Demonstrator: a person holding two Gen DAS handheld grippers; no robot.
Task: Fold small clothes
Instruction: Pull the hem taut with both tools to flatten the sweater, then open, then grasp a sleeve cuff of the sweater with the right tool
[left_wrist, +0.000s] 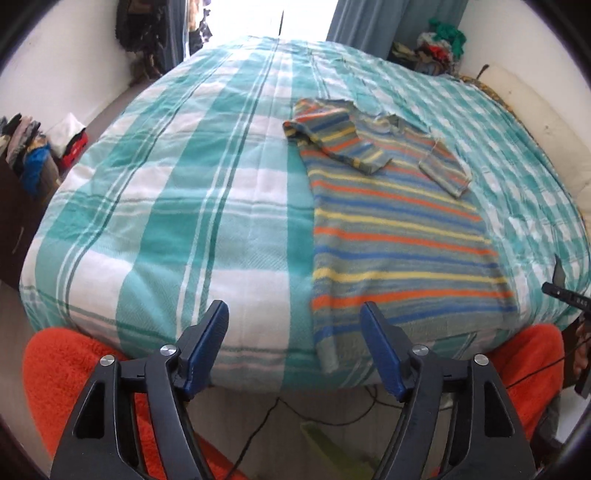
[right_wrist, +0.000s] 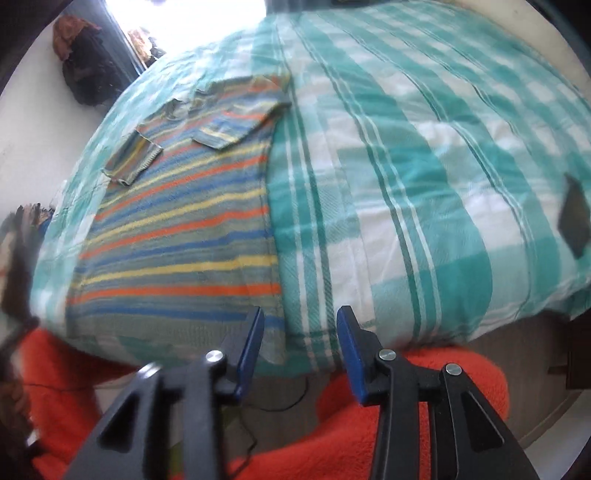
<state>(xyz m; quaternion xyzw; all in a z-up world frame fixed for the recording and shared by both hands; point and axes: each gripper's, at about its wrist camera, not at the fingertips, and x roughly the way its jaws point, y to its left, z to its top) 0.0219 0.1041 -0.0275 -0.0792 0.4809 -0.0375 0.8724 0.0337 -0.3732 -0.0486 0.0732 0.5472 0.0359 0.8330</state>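
A small striped shirt (left_wrist: 399, 236) in grey, blue, orange and yellow lies flat on the bed. Both sleeves are folded inward over its chest. Its hem hangs slightly over the near bed edge. It also shows in the right wrist view (right_wrist: 177, 236). My left gripper (left_wrist: 295, 317) is open and empty, held above the near bed edge just left of the shirt's hem corner. My right gripper (right_wrist: 300, 325) is open and empty, at the near edge by the shirt's right hem corner.
The bed is covered with a teal and white plaid blanket (left_wrist: 184, 206). The person's orange fleece legs (left_wrist: 66, 373) are below the grippers. A dark flat object (right_wrist: 574, 218) lies on the blanket at the right. Piles of clothes (left_wrist: 26, 147) stand by the walls.
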